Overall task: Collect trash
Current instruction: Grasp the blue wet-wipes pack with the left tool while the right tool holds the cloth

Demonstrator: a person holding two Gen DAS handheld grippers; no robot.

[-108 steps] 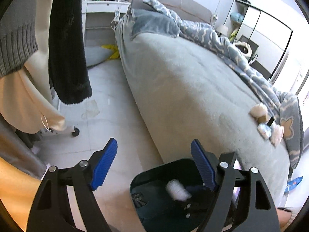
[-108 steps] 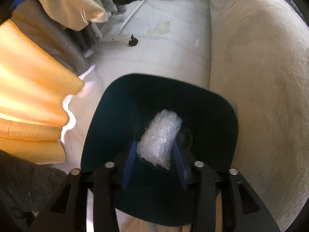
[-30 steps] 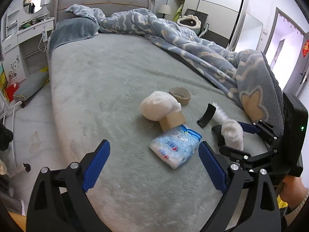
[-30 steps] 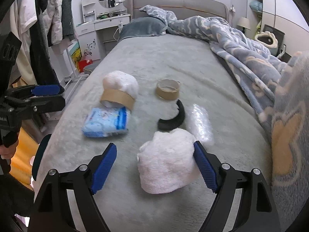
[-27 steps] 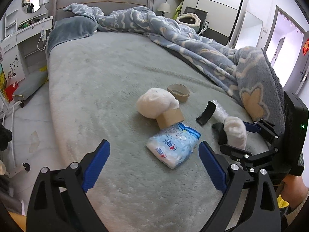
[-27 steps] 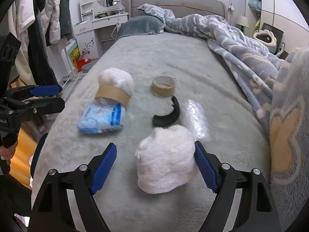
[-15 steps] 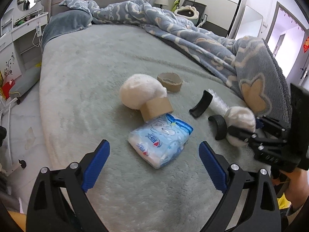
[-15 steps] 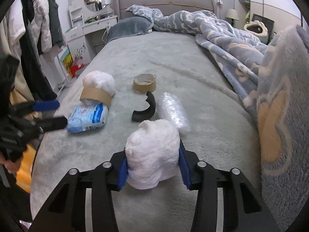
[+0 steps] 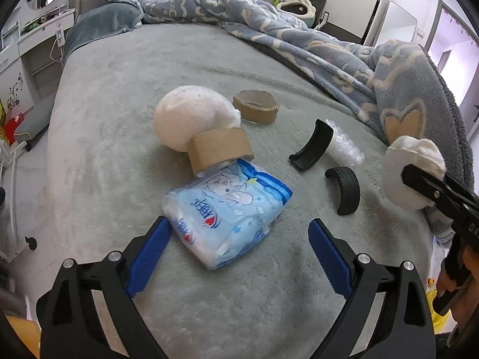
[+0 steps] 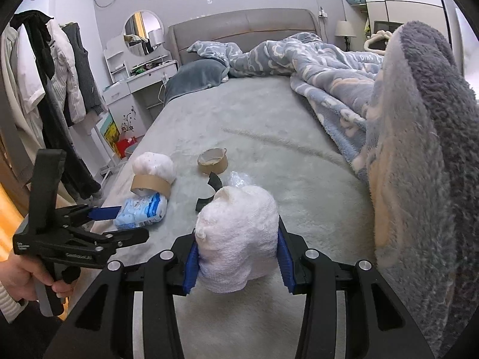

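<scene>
On the grey bed (image 9: 119, 95) lies a blue tissue pack (image 9: 227, 209), between the blue pads of my open left gripper (image 9: 239, 233); the pads do not touch it. Behind the pack, a white wad (image 9: 191, 119) sits in a cardboard ring (image 9: 220, 149). Further back are a tape core (image 9: 254, 109), two black curved pieces (image 9: 311, 145), and bubble wrap (image 9: 344, 149). My right gripper (image 10: 238, 257) is shut on a fluffy white wad (image 10: 236, 239), which also shows at the right edge of the left wrist view (image 9: 410, 170).
A rumpled blue blanket (image 10: 404, 149) rises along the bed's right side, close to the right gripper. The bed's left edge drops to the floor (image 9: 18, 179). Hanging clothes (image 10: 60, 74) and a white dressing table (image 10: 134, 83) stand beyond it.
My right gripper closed on the fluffy white wad and drew it back from the black pieces. My left gripper came down and forward, so the blue pack now lies between its pads.
</scene>
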